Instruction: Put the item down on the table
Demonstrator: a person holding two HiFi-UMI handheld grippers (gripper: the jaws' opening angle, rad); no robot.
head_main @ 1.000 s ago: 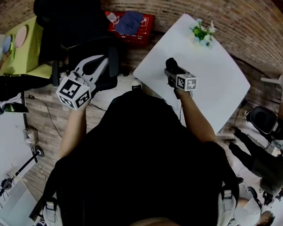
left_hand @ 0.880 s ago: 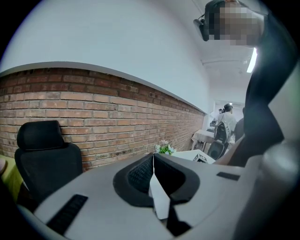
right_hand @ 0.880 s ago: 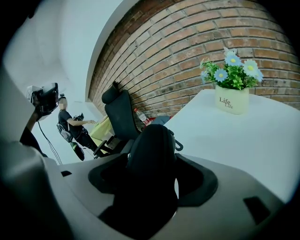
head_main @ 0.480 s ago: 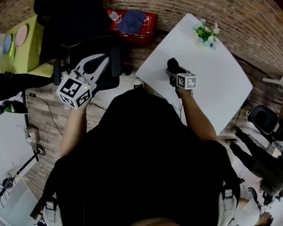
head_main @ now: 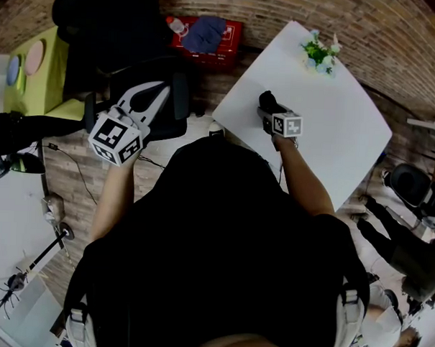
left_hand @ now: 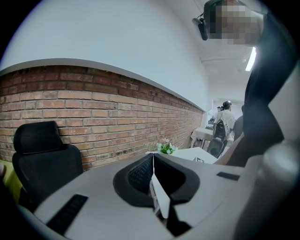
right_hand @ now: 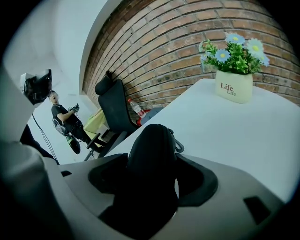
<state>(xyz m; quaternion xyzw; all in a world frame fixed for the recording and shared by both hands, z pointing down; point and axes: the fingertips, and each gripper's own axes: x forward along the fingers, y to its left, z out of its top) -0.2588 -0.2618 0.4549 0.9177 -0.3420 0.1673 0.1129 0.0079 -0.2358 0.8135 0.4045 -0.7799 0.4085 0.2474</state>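
Note:
My right gripper (head_main: 267,105) is shut on a black rounded pouch (head_main: 264,99) and holds it over the white table (head_main: 334,131), close to the table's near-left edge. In the right gripper view the pouch (right_hand: 152,154) fills the gap between the jaws, and a small metal clip (right_hand: 177,145) sticks out of its side. I cannot tell whether the pouch touches the tabletop (right_hand: 243,136). My left gripper (head_main: 158,91) is raised off to the left above the floor, beside a black office chair. Its jaws meet with nothing between them (left_hand: 153,164).
A pot of blue and white flowers (head_main: 320,53) (right_hand: 236,84) stands at the table's far corner. A black office chair (head_main: 115,50) and a red box (head_main: 209,36) stand by the brick wall. People are at the right (head_main: 401,249) and in the distance (right_hand: 63,119).
The head view has drifted a little to the left, so everything sits slightly further right. Both grippers keep their places relative to the table and chair, with the pouch still gripped.

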